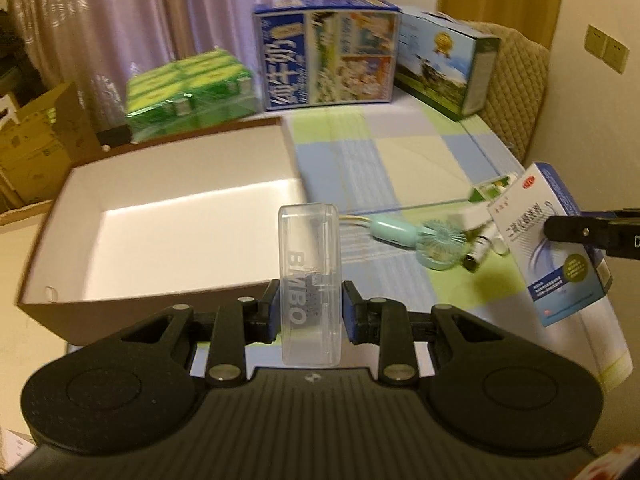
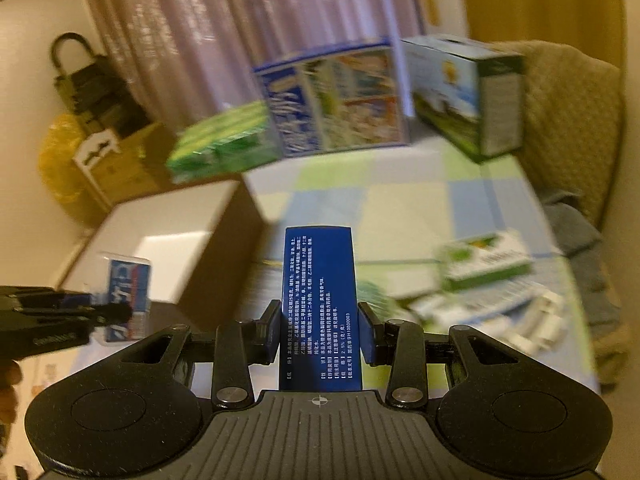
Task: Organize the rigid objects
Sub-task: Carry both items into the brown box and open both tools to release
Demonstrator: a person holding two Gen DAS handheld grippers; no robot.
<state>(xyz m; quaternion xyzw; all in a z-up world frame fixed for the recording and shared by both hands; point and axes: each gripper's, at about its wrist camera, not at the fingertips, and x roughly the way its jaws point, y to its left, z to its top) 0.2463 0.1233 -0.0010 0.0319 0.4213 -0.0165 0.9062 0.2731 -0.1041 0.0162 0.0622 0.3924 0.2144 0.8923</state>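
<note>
- Sitting far left: open cardboard box, white inside, nothing visible in it.
- Left gripper clamping clear plastic case between its fingers, holding it upright, near box's front right corner.
- Lying on checkered bed cover: mint handheld fan, small vials, white packs.
- Right gripper pinching blue-and-white medicine box between its fingers, carrying it above the cover.
</note>
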